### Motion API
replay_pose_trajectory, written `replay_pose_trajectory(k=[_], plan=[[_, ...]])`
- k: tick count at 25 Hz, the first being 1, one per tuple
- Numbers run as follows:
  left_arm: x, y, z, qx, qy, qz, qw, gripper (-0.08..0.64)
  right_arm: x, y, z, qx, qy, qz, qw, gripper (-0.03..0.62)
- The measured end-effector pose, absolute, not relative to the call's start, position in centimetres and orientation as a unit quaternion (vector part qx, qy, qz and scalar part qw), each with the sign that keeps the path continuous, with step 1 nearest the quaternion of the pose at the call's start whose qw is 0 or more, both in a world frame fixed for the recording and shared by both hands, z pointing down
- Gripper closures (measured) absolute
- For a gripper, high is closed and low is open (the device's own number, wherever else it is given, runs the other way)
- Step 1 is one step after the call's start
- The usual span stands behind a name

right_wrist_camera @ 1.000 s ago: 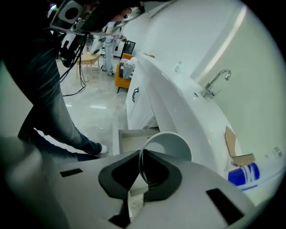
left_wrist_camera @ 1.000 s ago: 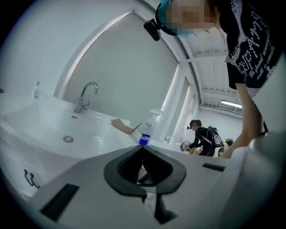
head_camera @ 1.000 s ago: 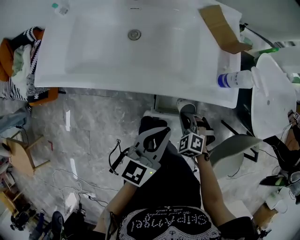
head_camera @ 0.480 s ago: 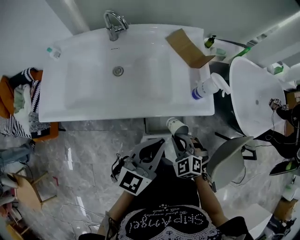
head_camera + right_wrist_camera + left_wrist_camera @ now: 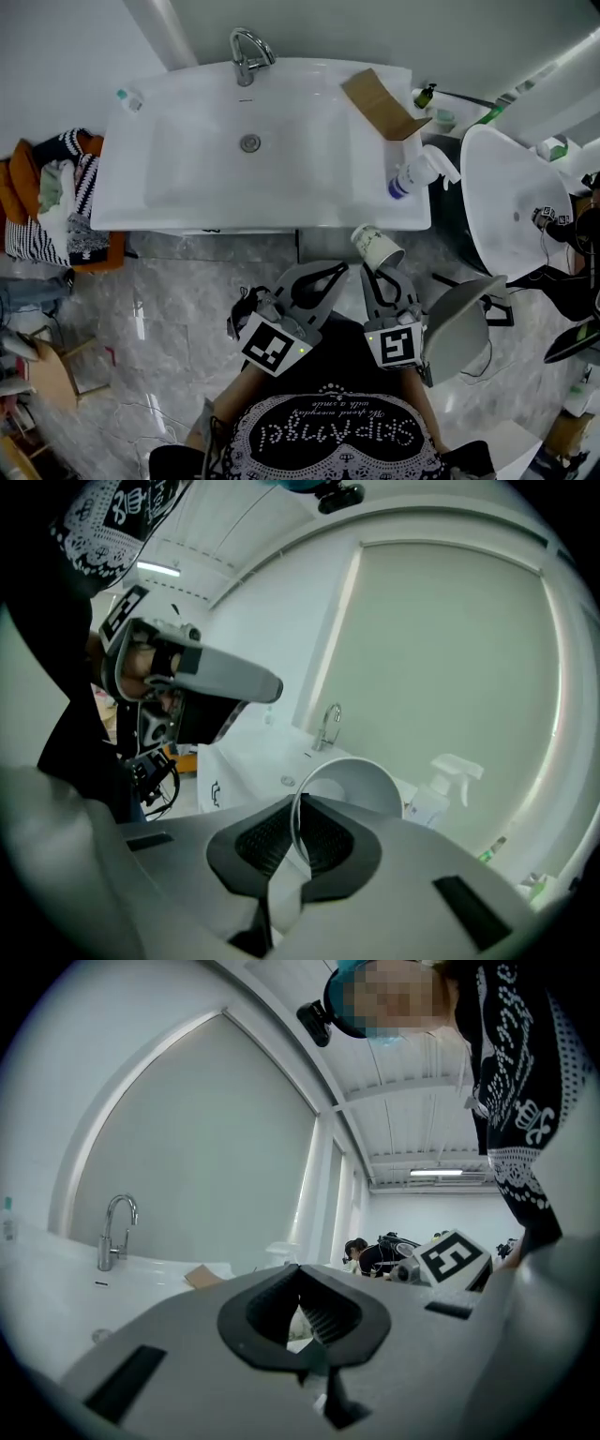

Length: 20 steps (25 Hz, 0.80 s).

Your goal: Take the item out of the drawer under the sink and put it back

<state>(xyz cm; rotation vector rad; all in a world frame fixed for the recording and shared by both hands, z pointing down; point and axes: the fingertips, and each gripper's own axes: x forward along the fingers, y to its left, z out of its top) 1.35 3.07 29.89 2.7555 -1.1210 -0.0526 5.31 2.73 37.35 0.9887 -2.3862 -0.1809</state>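
While pinching paper cup by rim in right tool, left tool closed empty: taken out, not yet returned to drawer.

Looks like a bathroom corner set up inside a bigger hall, prob. a demo or test space. Reads as bathroom thanks to white sink w/ chrome tap, spray bottle on its right rim, small soap bottle nearby, grey marble-look floor, second white basin at right. Hints at hall: long ceiling w/ strip light, another person in bkgd, clothes pile dumped beside sink.
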Motion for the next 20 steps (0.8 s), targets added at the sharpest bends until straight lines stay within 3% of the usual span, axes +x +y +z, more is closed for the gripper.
replay_pose_trajectory(k=[10, 20], plan=[[2.4, 4.5, 33.4, 0.934, -0.331, 0.054, 0.125, 0.556, 4.7, 5.9, 36.5, 0.404, -0.885, -0.029, 0.229, 0.567], [-1.2, 5.5, 32.5, 0.926, -0.362, 0.013, 0.103, 0.555, 1.4, 7.3, 36.2, 0.392, -0.892, -0.042, 0.224, 0.567]])
